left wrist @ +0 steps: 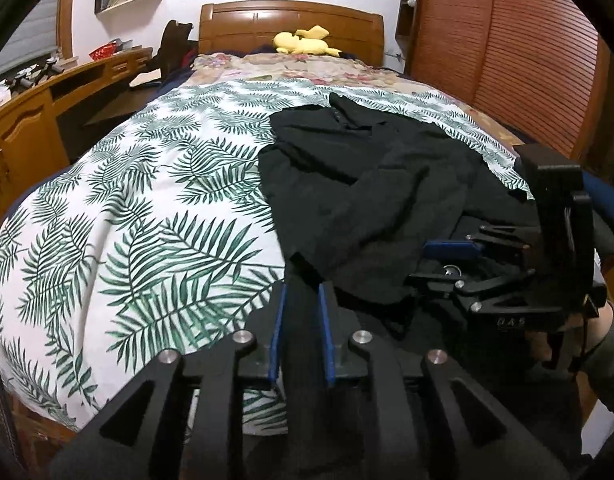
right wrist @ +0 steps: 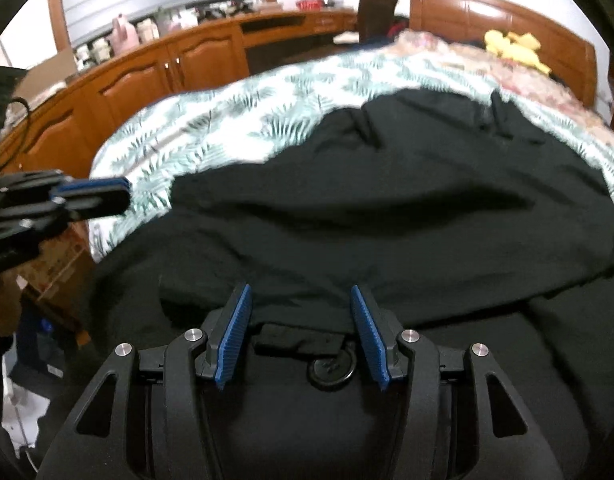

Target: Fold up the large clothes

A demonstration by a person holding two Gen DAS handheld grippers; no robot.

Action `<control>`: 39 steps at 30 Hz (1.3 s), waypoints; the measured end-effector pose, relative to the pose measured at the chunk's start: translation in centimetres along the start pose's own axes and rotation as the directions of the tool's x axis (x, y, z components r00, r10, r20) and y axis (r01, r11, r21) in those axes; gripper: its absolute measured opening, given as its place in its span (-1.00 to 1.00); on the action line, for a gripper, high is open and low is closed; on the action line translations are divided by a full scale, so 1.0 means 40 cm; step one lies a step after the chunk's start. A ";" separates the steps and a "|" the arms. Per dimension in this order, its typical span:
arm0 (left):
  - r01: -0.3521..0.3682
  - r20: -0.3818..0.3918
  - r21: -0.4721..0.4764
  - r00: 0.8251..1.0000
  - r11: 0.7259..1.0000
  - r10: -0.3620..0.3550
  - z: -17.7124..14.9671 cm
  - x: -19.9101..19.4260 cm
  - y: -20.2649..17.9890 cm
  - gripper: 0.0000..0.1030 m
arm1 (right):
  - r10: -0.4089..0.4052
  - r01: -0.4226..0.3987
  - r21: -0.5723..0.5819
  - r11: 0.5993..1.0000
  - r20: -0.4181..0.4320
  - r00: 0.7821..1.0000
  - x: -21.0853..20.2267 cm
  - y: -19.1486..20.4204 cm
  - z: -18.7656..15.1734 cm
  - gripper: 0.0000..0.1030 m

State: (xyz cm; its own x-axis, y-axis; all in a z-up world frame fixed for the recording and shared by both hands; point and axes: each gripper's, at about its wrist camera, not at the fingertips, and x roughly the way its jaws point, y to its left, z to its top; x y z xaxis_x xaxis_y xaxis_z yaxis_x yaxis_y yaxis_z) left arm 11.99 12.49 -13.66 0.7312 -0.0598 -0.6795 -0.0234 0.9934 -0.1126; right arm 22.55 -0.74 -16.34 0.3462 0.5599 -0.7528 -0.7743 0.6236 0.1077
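Observation:
A large black garment (left wrist: 371, 184) lies crumpled on the right half of the bed, with a collar toward the headboard. It fills the right wrist view (right wrist: 367, 208). My left gripper (left wrist: 301, 292) is at the garment's near hem; its blue pads stand narrowly apart with black cloth between them. My right gripper (right wrist: 301, 292) is open over the waistband; a black button (right wrist: 330, 368) lies between its pads. The right gripper also shows in the left wrist view (left wrist: 451, 256), low over the cloth. The left gripper shows at the left edge of the right wrist view (right wrist: 107, 194).
The bed has a white leaf-print cover (left wrist: 147, 200) and a floral blanket (left wrist: 291, 68) by the wooden headboard (left wrist: 291, 20). A yellow plush toy (left wrist: 303, 42) sits there. Wooden cabinets (right wrist: 155, 76) run along the left. A slatted wardrobe (left wrist: 507, 48) stands on the right.

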 end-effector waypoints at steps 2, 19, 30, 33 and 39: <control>0.008 0.003 -0.001 1.000 1.000 -0.008 -0.014 -0.003 0.004 -0.64 | 0.012 -0.012 0.014 1.000 0.002 1.000 -0.008 -0.007 -0.002 0.03; -0.009 -0.079 0.013 0.997 1.000 0.010 -0.078 0.045 -0.003 -0.41 | -0.283 0.269 0.158 0.950 0.077 0.956 -0.378 -0.194 -0.208 0.10; -0.031 -0.073 0.020 0.997 0.999 0.033 -0.083 0.058 -0.006 -0.33 | -0.403 0.377 0.327 0.867 0.013 0.915 -0.519 -0.365 -0.375 0.18; -0.032 -0.071 -0.012 0.997 0.999 0.031 -0.084 0.056 -0.003 -0.32 | -0.407 0.385 0.331 0.862 -0.003 0.913 -0.532 -0.383 -0.402 0.19; -0.056 -0.088 -0.001 0.995 0.998 0.056 -0.083 0.054 -0.015 -0.31 | -0.371 0.366 0.352 0.861 -0.058 0.927 -0.522 -0.418 -0.452 0.20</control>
State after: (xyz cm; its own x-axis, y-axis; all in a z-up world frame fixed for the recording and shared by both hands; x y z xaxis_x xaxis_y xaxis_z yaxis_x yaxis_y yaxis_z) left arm 11.30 11.46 -17.47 0.6662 -0.0125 -0.7456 -0.0649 0.9951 -0.0747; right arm 18.70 -32.74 -14.15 0.5770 0.2562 -0.7755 -0.3535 0.9343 0.0456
